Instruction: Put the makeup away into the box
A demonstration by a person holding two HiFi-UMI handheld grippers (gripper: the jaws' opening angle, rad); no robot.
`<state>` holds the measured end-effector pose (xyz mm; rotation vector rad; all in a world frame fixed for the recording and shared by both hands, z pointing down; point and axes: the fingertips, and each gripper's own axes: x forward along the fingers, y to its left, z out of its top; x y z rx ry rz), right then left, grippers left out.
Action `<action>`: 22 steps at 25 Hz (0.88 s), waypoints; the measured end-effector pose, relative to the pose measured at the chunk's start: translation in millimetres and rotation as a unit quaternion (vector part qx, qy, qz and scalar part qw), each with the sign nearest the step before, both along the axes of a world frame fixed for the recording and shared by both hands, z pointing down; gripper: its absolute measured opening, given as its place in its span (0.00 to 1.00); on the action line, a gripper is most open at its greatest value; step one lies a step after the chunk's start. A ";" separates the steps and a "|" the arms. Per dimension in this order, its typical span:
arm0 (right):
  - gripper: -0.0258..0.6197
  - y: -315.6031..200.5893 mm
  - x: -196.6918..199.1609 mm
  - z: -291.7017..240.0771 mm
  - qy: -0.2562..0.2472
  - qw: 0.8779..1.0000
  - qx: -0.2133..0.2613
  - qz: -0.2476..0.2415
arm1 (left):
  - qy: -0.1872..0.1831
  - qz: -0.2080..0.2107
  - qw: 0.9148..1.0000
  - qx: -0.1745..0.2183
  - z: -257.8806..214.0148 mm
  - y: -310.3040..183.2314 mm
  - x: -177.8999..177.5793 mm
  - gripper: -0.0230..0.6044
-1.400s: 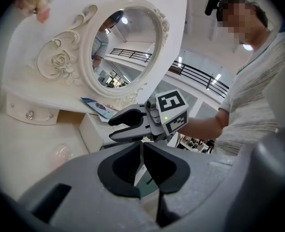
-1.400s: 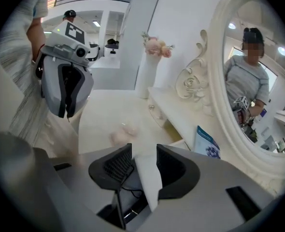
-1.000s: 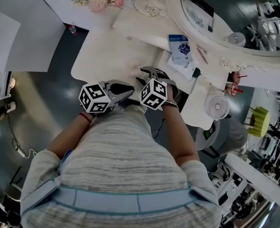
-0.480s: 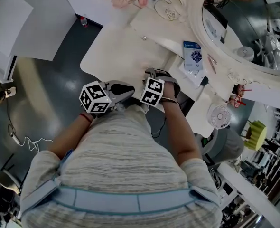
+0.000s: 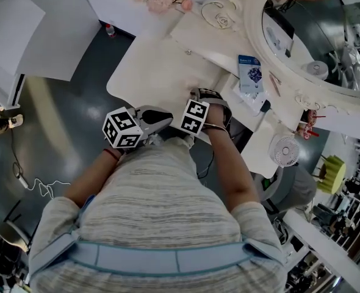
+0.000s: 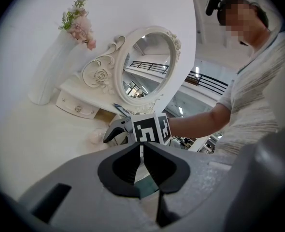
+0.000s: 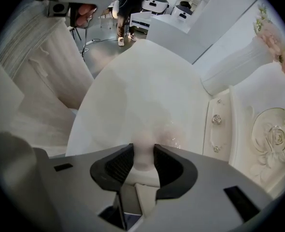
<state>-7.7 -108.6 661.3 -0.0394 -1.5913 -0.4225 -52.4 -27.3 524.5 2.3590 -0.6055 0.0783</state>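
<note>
Between the jaws of the right gripper (image 7: 143, 148), which have just been closing, a pale pink thing (image 7: 144, 159) is held but seen only as a blur (its near end is lost between the jaw bodies). Just beyond the tips, a glinting patch (image 7: 174, 137) is too smeared to be named. In the head view those jaws are hidden under the marker cube (image 5: 194, 116) and the right hand (image 5: 221, 110).

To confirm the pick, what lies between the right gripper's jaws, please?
A pale pink rounded item, in the right gripper view; the right gripper's jaws have just been closing on it.
</note>
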 end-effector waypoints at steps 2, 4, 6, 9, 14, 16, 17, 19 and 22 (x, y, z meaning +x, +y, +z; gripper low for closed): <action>0.23 -1.7 -0.8 -4.0 -0.009 1.000 0.005 0.011 | -0.001 0.008 1.000 0.003 -1.1 -1.0 1.5 0.06; 0.23 -3.2 -1.4 -11.6 -0.024 0.999 0.008 0.025 | -0.001 0.016 1.000 0.006 -2.9 -3.4 3.7 0.06; 0.23 -3.3 -2.0 -21.7 -0.047 0.998 0.006 0.046 | -0.001 0.024 1.000 0.010 -4.9 -5.0 7.5 0.06; 0.23 -5.0 2.3 -37.5 -0.085 0.993 0.007 0.081 | -0.001 0.043 0.999 0.016 -7.0 -6.2 18.4 0.06; 0.22 -10.6 16.8 -66.1 -0.140 0.980 0.027 0.141 | 0.000 0.076 0.997 0.027 -12.1 -7.3 36.4 0.06; 0.22 -13.2 22.5 -83.9 -0.177 0.968 0.032 0.176 | 0.001 0.089 0.996 0.029 -13.3 -8.1 43.3 0.06; 0.22 -14.9 25.9 -93.2 -0.198 0.960 0.034 0.197 | 0.001 0.096 0.995 0.031 -13.6 -8.7 46.9 0.06; 0.22 -19.3 34.7 -111.5 -0.242 0.939 0.037 0.242 | 0.001 0.111 0.993 0.034 -14.7 -9.7 54.8 0.06; 0.22 -25.7 56.4 -131.9 -0.303 0.898 0.043 0.315 | 0.001 0.136 0.990 0.039 -16.1 -9.3 67.8 0.06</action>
